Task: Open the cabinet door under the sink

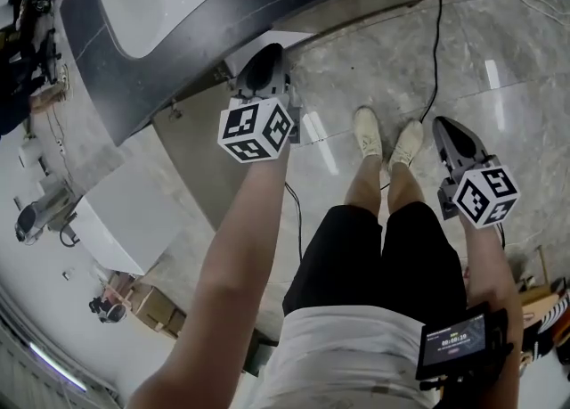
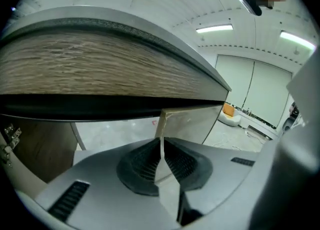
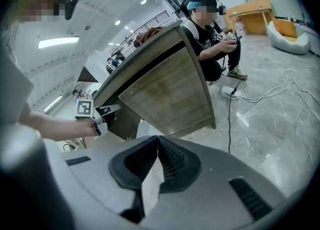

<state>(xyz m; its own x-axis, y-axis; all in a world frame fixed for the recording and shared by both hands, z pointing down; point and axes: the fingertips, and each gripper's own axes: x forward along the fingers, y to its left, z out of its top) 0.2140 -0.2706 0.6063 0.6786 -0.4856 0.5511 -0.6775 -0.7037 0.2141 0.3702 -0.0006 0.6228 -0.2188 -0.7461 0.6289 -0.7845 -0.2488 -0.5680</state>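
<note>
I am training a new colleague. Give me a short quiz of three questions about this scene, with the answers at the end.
1. True or false: the jaws of the right gripper are shut with nothing between them.
2. What does the left gripper hold? A) a sponge B) the cabinet door by its edge C) nothing
3. On what does the black cable lie?
Key: 1 true; 2 B; 3 the floor.

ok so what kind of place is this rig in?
Probably a lab or studio mock-up, not a real bathroom: a freestanding sink cabinet stands on an open stone-look floor, a power cable trails across it, and a seated person is close behind.
</note>
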